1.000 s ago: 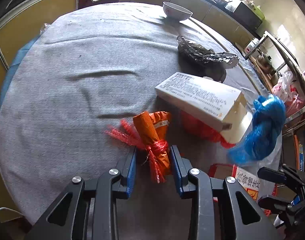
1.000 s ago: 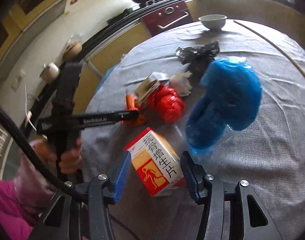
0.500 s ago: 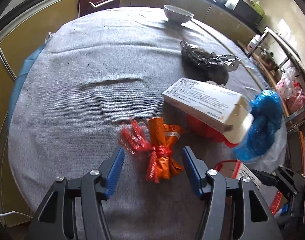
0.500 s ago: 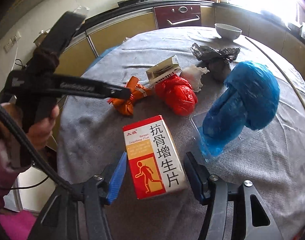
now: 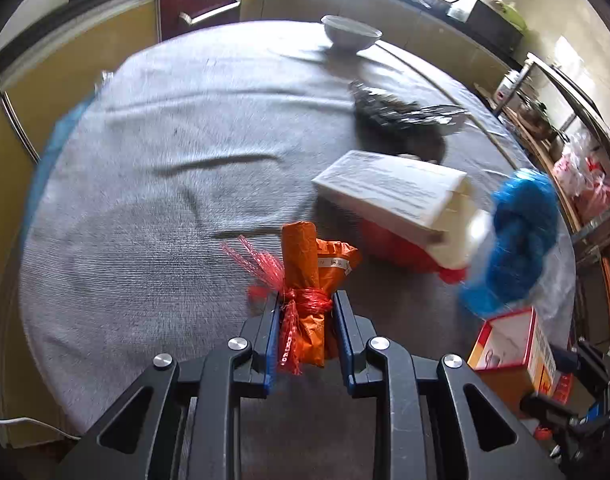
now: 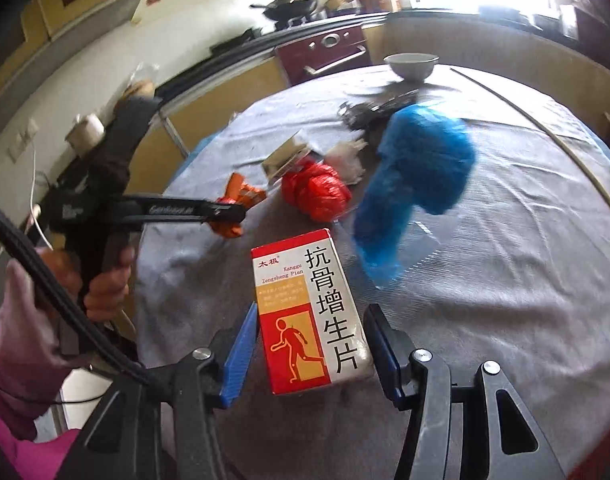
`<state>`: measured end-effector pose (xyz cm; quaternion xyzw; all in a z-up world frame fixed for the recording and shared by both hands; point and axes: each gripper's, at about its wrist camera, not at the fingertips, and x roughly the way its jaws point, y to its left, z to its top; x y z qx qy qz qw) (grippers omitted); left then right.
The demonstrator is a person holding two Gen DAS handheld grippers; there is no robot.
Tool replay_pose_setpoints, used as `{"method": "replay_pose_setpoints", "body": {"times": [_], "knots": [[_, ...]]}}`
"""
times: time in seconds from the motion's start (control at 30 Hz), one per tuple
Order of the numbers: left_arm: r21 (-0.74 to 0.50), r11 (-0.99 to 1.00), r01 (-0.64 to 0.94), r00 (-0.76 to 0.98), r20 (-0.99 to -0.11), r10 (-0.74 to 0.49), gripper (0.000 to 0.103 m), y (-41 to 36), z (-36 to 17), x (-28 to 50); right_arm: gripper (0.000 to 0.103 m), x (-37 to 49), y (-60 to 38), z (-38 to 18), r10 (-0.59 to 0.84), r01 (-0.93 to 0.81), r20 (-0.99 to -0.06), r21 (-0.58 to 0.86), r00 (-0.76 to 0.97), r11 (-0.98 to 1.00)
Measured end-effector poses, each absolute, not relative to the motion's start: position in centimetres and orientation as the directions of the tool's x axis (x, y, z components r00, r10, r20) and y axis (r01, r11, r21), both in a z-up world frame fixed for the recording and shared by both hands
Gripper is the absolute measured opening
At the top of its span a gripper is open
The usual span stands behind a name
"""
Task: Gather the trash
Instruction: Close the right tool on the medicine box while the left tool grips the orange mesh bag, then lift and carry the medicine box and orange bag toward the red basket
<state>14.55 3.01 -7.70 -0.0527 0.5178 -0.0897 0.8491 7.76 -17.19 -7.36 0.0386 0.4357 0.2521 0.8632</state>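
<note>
Left gripper (image 5: 307, 320) now around orange wrapper (image 5: 305, 280)

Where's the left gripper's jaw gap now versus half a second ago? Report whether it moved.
Yes. The left gripper, spread either side of the orange bundle before, has shut on it at its red netting tie; the bundle lies beside the white box as before.
</note>
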Motion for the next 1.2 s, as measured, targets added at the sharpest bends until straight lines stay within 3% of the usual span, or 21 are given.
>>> {"method": "replay_pose_setpoints", "body": {"times": [0.4,1.2], "knots": [[-0.086,0.974,0.209,0.521,-0.833,-0.186,0.026,-1.8,-3.6,8.0,0.057,4.9,-21.7,-5.3,0.44,-0.297,-0.684,0.325,0.582,0.898],[0.027,0.901,0.433,0.556,-0.795,-0.244,0.026,-12.4,0.1,3.4,0.057,-0.2,-31.1,-3.4,0.365,-0.122,-0.618,0.399,0.696,0.909]]}}
